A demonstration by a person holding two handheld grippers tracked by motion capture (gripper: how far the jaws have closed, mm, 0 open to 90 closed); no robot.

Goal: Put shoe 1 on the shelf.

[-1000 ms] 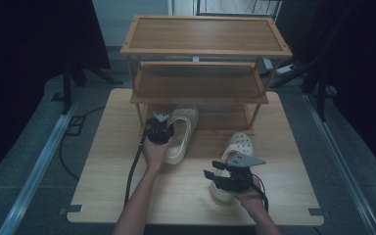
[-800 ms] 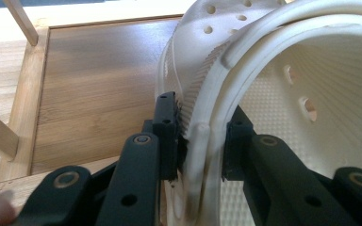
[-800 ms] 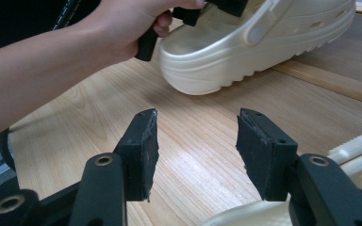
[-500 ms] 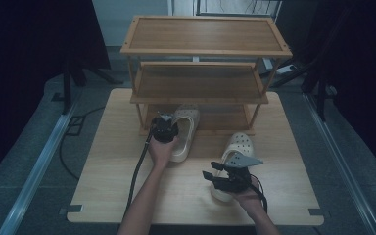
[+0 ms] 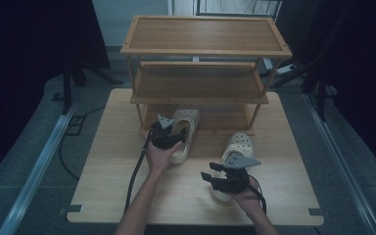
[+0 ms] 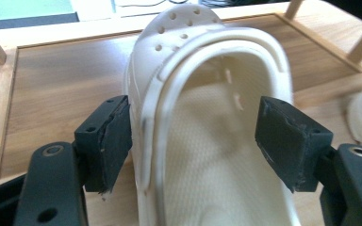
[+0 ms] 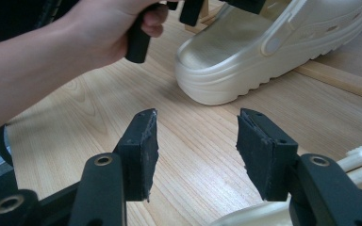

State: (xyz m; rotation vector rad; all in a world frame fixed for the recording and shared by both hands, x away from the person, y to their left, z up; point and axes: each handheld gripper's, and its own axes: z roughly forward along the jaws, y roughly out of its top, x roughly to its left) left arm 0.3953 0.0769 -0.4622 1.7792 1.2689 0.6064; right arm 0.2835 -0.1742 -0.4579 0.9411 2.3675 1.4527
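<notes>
A cream clog (image 5: 186,126) (image 6: 207,141) lies on the table with its toe on the rack's bottom shelf (image 6: 56,84). My left gripper (image 5: 172,130) (image 6: 193,127) is at its heel end. The jaws have just been opening and now stand wide on either side of the clog's opening, gripping nothing. A second cream clog (image 5: 238,144) lies at the right. My right gripper (image 5: 208,175) (image 7: 195,141) hovers low over the table beside that clog's heel, open, with only bare wood between its pads. The first clog (image 7: 264,52) lies ahead of it.
A three-tier wooden rack (image 5: 200,49) stands at the back of the light wooden table (image 5: 107,161). The left gripper's cable (image 5: 136,171) trails back along the forearm. Dark floor and rails surround the table.
The left gripper's jaws have spread apart and let go of the first clog, which now rests a little farther toward the rack. The right gripper has kept still.
</notes>
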